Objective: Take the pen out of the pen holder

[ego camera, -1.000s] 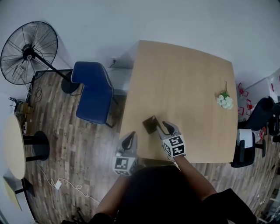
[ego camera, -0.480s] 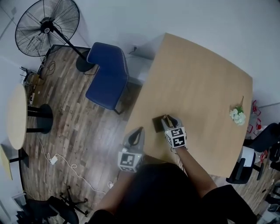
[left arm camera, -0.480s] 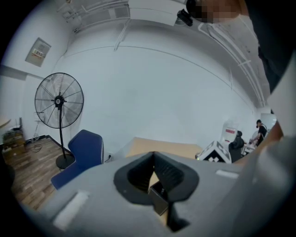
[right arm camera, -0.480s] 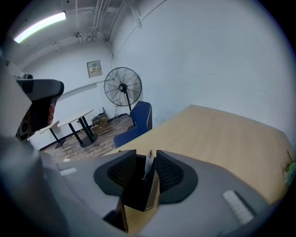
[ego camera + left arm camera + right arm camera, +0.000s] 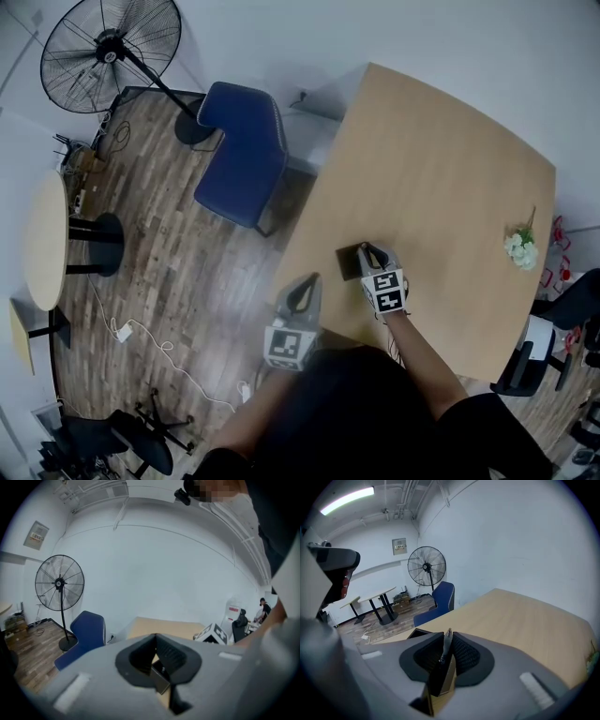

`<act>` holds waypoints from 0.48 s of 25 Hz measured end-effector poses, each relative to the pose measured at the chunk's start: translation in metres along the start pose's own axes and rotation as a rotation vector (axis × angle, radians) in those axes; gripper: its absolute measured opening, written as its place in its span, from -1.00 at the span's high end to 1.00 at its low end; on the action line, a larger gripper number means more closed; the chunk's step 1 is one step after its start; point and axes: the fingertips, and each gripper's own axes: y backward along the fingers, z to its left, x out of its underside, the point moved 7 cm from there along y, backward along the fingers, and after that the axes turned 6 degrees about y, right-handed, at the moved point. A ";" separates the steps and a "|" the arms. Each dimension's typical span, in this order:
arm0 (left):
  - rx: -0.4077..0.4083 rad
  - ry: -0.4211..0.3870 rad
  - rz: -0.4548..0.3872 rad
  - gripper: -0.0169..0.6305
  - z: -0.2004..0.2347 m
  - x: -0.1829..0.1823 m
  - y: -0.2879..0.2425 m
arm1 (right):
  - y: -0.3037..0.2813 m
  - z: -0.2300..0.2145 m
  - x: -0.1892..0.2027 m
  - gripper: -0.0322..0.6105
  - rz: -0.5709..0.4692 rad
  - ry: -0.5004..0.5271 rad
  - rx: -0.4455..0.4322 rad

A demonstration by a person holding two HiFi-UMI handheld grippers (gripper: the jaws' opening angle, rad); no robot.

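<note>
While we had two grippers at one table point(image 5: 441, 178), we counted one pen holder point(image 5: 348, 263) on it and one pen point(image 5: 445, 651) standing in that holder. Our right gripper point(image 5: 372, 253) hung over the pen holder, its jaws closing on the pen, with the pads touching it. Our left gripper point(image 5: 307, 281) sat just left of the pen holder at the table's near corner, its jaws together and empty. Beyond the pen holder, bare tabletop ran to the far edge. One flower bunch point(image 5: 520, 247) lay well apart from it, by the right edge.

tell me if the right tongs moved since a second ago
Yes. Judged against the pen holder, the right tongs came in from its right and now sit over it, jaws closing on the pen.
</note>
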 end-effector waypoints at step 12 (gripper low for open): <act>0.033 -0.004 -0.038 0.94 0.014 -0.010 0.015 | 0.023 0.013 -0.023 0.74 -0.094 -0.038 0.031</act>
